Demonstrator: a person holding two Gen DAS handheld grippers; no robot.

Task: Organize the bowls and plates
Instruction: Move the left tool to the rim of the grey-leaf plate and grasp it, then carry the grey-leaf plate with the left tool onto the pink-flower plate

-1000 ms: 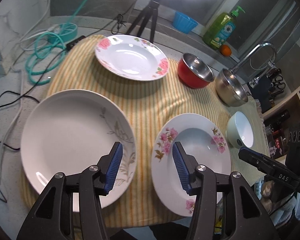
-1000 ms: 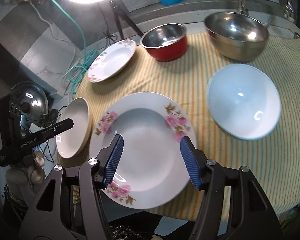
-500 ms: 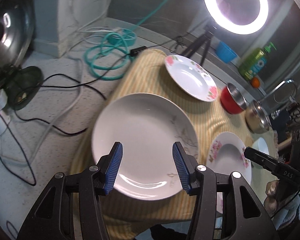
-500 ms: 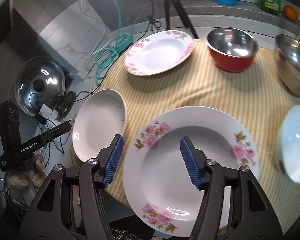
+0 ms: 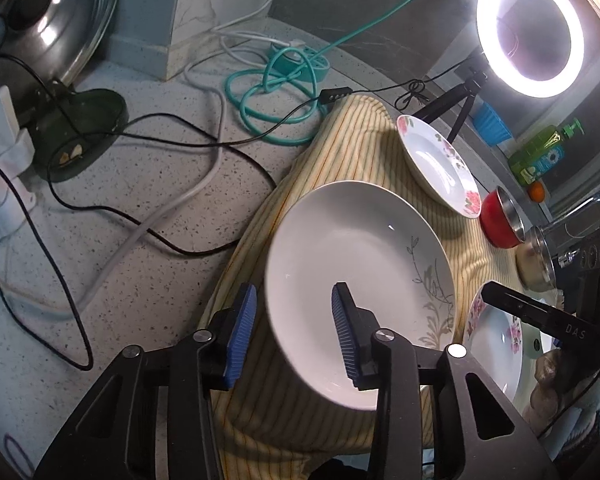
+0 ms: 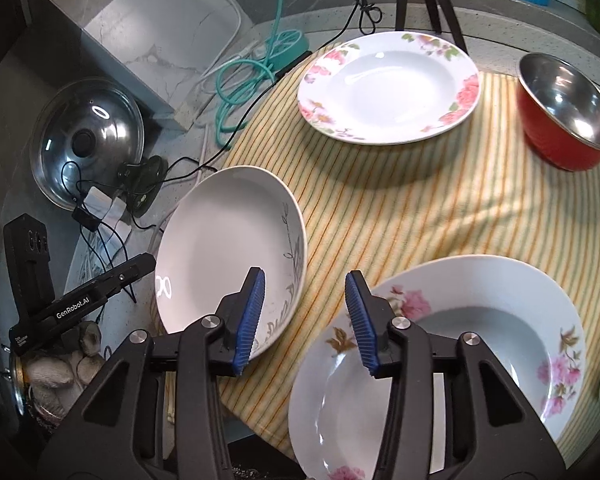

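Plates lie spread over a yellow striped cloth (image 6: 400,208) on the table. The left gripper (image 5: 292,324) is wide open and holding nothing, its blue pads straddling the near-left rim of the large white plate with a grey leaf motif (image 5: 352,264); one pad sits outside the rim, the other over the plate's well. The right gripper (image 6: 304,316) is also wide open and empty, poised above the cloth between that plate and the near floral-rimmed white plate (image 6: 460,344).

The step in hand looks like taking the grey-leaf plate by its edge. To do it well, the left gripper should slide further onto the rim so both pads bite the lip squarely, then close firmly before lifting, since glazed ware slips.

That plate is round, so it has no long axis; it lies face up, overhanging the cloth's left edge, leaf motif toward the right. A second floral plate (image 6: 388,88) and a red steel-lined bowl (image 6: 568,120) sit farther back.
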